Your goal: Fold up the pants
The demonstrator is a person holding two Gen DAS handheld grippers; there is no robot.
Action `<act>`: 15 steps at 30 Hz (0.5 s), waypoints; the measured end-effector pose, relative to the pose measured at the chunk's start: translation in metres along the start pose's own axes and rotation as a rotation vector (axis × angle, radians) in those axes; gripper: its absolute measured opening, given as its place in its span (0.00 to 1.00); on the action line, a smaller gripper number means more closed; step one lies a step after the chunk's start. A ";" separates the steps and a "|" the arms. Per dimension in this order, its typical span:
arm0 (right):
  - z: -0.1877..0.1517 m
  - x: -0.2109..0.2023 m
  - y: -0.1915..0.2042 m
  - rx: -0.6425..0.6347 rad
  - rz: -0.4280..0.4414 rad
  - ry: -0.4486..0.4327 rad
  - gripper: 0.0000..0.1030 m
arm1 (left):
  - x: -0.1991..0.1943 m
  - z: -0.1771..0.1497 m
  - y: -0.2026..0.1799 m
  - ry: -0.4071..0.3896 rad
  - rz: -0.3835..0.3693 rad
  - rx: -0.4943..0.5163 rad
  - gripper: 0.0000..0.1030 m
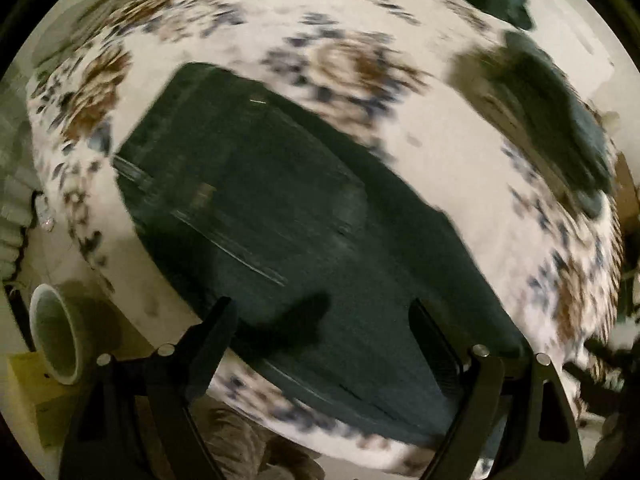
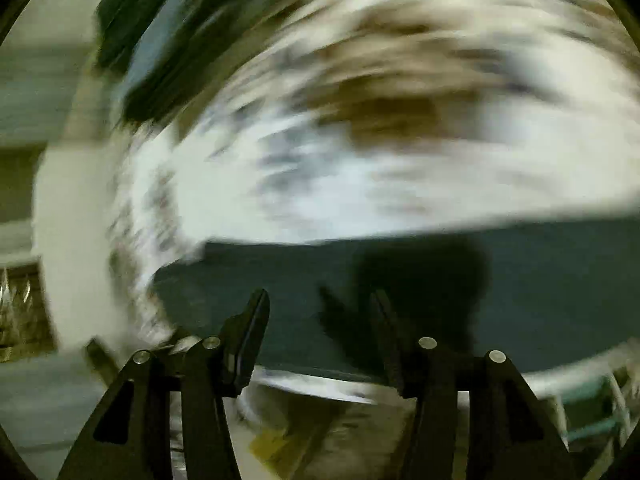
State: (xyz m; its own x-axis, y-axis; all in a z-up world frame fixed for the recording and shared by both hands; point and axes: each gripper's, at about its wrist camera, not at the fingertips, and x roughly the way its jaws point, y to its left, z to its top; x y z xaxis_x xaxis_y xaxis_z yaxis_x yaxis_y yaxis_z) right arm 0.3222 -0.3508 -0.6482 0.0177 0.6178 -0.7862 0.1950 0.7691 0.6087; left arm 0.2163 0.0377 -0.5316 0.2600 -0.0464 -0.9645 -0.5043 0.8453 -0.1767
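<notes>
A white cloth printed with brown and blue flowers [image 1: 440, 152] covers the table under me, and the dark green pants [image 1: 280, 208] lie on it already folded into a compact block, directly ahead of and beneath my left gripper [image 1: 320, 320], whose jaws stand wide apart with nothing between them. My right gripper [image 2: 316, 312] hovers over the near edge of the pants [image 2: 520, 280], its jaws partly open and empty. I judge I'm between folds, so next I need to pick an edge with both grippers, close on it squarely, and carry it over without dragging the block.
</notes>
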 end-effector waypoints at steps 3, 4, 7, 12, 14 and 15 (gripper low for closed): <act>0.040 0.074 0.066 -0.107 -0.020 0.129 0.53 | 0.011 0.022 0.034 0.005 0.027 -0.055 0.84; 0.052 0.103 0.082 -0.105 -0.031 0.192 0.52 | 0.015 0.028 0.042 0.012 0.035 -0.064 0.84; 0.073 0.165 0.108 -0.058 -0.057 0.321 0.52 | 0.023 0.036 0.065 0.039 0.043 -0.089 0.84; 0.078 0.219 0.120 -0.015 -0.241 0.420 0.15 | 0.030 0.040 0.091 0.078 0.019 -0.124 0.84; 0.079 0.222 0.117 0.034 -0.261 0.398 0.10 | 0.032 0.040 0.101 0.090 0.011 -0.144 0.84; 0.080 0.215 0.118 0.057 -0.263 0.363 0.08 | 0.032 0.041 0.105 0.095 0.010 -0.150 0.84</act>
State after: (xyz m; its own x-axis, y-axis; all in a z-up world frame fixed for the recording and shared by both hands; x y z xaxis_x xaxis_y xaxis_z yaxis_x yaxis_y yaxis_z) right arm 0.4274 -0.1405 -0.7546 -0.3828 0.4283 -0.8186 0.2008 0.9034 0.3788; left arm 0.2055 0.1463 -0.5733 0.1791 -0.0947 -0.9793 -0.6253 0.7575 -0.1876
